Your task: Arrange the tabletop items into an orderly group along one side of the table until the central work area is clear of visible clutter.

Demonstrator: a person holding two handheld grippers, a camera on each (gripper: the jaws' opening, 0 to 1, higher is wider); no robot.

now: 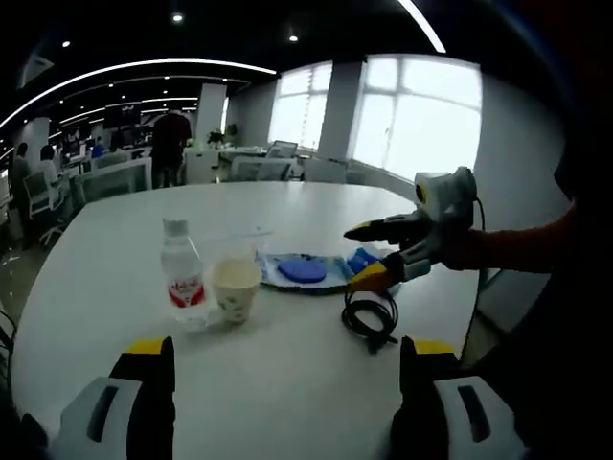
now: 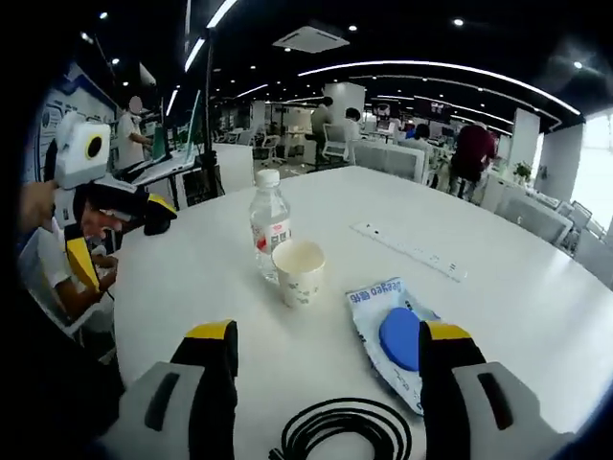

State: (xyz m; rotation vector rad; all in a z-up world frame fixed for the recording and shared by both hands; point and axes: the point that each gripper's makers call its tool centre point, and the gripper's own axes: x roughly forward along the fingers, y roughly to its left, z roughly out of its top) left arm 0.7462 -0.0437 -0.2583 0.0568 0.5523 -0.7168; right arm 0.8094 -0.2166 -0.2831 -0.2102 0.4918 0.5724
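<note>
The big round white worktop (image 1: 316,206) is carrying everything, with a small cluster sitting near the edge where the person is standing. An open office is stretching out behind it, with desks, chairs and a few people standing about, one in a dark red top (image 2: 476,149).

In the right gripper view, a long white strip (image 2: 410,251) is lying flat on the worktop beyond the cluster, well apart from it. A flat blue-and-white plastic packet with a round blue patch (image 1: 305,269) is lying just beside the paper cup, and the right claw (image 1: 375,257) is reaching in over its far end with its yellow-tipped jaws parted and nothing between them. In its own view the right claw (image 2: 326,350) is standing wide open, the packet (image 2: 397,331) lying just ahead of one jaw.

A clear plastic water bottle with a white cap and red label (image 1: 183,275) is standing upright, touching or nearly touching a pale, open-topped paper cup (image 1: 236,287), also upright. A coiled black cable (image 1: 371,317) is lying near the packet, on the side closest to the person.

The left claw (image 1: 287,369) is hovering short of the cluster, jaws spread wide and empty. In the right gripper view the left claw (image 2: 144,216) is hanging beyond the worktop's rim; whether its jaws are parted cannot be told from there.
</note>
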